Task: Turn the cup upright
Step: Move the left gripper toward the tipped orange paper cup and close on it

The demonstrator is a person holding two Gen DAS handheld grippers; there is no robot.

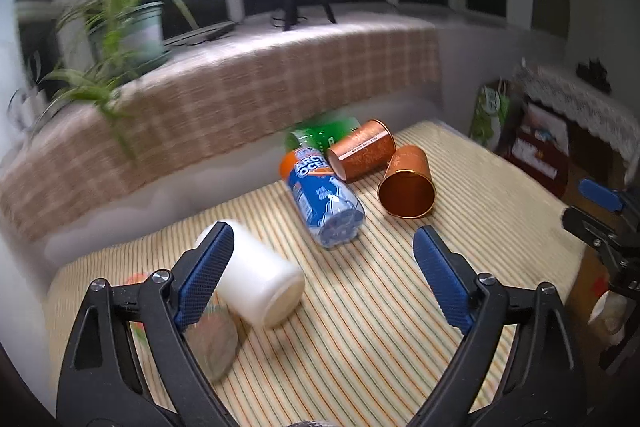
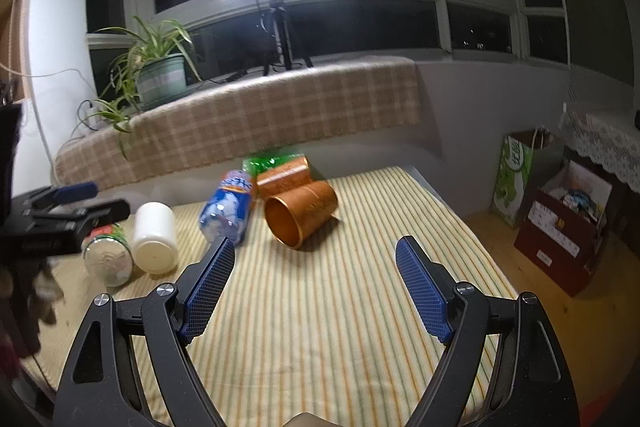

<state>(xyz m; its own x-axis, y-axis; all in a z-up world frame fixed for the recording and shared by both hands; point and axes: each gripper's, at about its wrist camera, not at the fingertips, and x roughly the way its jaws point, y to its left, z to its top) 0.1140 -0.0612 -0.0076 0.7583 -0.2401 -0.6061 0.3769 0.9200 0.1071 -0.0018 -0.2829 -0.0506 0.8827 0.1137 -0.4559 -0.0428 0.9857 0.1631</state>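
Observation:
Two copper cups lie on their sides on the striped table mat [image 2: 340, 307]. The near cup [image 1: 408, 185] [image 2: 300, 215] has its open mouth toward me. The far cup [image 1: 362, 149] [image 2: 284, 179] lies behind it. My left gripper [image 1: 324, 259] is open and empty, with a white jar [image 1: 260, 279] by its left finger. My right gripper [image 2: 316, 271] is open and empty, a short way in front of the near cup. The right gripper also shows at the right edge of the left wrist view [image 1: 600, 211].
A blue-labelled plastic bottle [image 1: 324, 199] [image 2: 228, 211] and a green bottle [image 1: 320, 133] [image 2: 272, 163] lie beside the cups. A glass jar [image 2: 108, 259] lies left of the white jar [image 2: 154, 237]. Boxes [image 2: 560, 227] stand on the floor to the right. A checked bench [image 2: 260, 123] is behind.

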